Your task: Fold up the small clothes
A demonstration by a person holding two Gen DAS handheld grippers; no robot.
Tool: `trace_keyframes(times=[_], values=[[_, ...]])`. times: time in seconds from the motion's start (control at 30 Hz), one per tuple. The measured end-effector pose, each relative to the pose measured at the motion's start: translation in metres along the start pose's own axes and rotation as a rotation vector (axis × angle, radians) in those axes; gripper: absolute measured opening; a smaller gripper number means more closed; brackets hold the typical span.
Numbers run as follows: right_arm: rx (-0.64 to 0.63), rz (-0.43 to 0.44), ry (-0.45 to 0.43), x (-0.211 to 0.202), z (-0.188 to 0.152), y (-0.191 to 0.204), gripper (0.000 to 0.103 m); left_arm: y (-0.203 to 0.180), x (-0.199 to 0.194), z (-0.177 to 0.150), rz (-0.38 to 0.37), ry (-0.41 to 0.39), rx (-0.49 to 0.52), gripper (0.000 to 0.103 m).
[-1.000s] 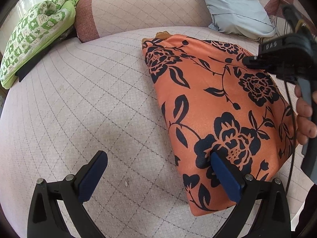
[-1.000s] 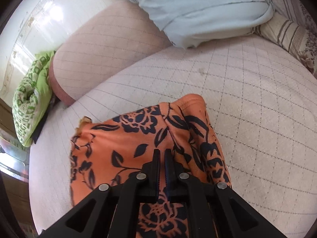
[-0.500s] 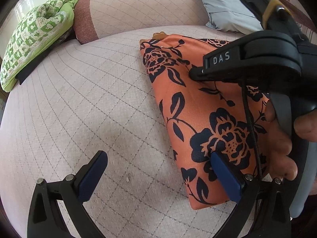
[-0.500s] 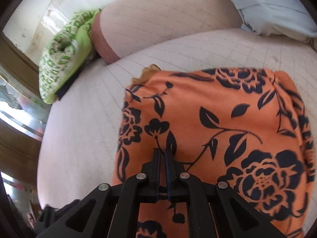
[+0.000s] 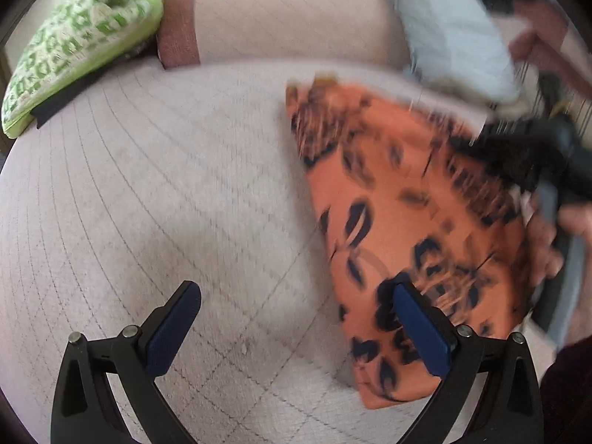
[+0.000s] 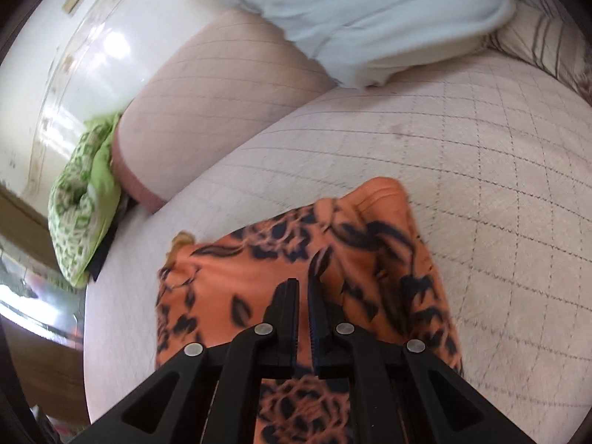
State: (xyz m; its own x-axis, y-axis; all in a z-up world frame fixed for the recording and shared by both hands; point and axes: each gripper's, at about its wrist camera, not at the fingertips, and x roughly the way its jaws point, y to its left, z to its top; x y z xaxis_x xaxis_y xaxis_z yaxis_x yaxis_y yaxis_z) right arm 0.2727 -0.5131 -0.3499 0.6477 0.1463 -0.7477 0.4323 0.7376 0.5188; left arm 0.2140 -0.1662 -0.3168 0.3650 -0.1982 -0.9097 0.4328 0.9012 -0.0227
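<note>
Half a second ago the right gripper (image 5: 518,148) filled the upper right of the left wrist view, over the middle of the garment; now it has drawn off toward the far right edge, and both views are smeared with motion blur. In the right wrist view the cloth has slid from filling the frame to lying lower, with its far right corner bunched, much as it looked a second ago. The left gripper (image 5: 296,318) has barely shifted. The orange garment (image 5: 399,222) with its black flower and leaf print lies folded into a long, narrow shape on the pale quilted bed (image 5: 166,203), its near end squared off and its far end showing a small frayed tan edge; in the right wrist view the far right corner (image 6: 381,199) is rumpled into soft ridges. The left gripper's fingers stand wide apart and hold nothing: the left blue pad sits over bare bed, the right blue pad (image 5: 421,325) overlaps the near end of the garment, whether touching it or just above I cannot tell. The right gripper (image 6: 302,296) has its fingers drawn almost together with only a thin slit between them, and no cloth is seen pinched there; they sit above the garment's middle. A hand (image 5: 577,222) grips its handle at the right edge. A green patterned cloth (image 5: 81,37) lies far left, a pale blue pillow (image 6: 370,11) at the far side.
</note>
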Motion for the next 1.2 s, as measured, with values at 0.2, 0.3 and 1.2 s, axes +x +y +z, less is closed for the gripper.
trace_keyframes(times=[0.2, 0.3, 1.2], values=[[-0.022, -0.007, 0.005, -0.014, 0.002, 0.007, 0.006, 0.013, -0.002, 0.006, -0.055, 0.006, -0.041, 0.103], [-0.004, 0.034, -0.033, -0.045, -0.004, -0.003, 0.006, 0.026, -0.007, 0.012, -0.085, -0.02, -0.074, 0.103], [0.076, 0.074, 0.005, -0.094, -0.046, -0.052, 0.08, 0.007, -0.006, 0.016, 0.073, -0.085, 0.008, 0.103]])
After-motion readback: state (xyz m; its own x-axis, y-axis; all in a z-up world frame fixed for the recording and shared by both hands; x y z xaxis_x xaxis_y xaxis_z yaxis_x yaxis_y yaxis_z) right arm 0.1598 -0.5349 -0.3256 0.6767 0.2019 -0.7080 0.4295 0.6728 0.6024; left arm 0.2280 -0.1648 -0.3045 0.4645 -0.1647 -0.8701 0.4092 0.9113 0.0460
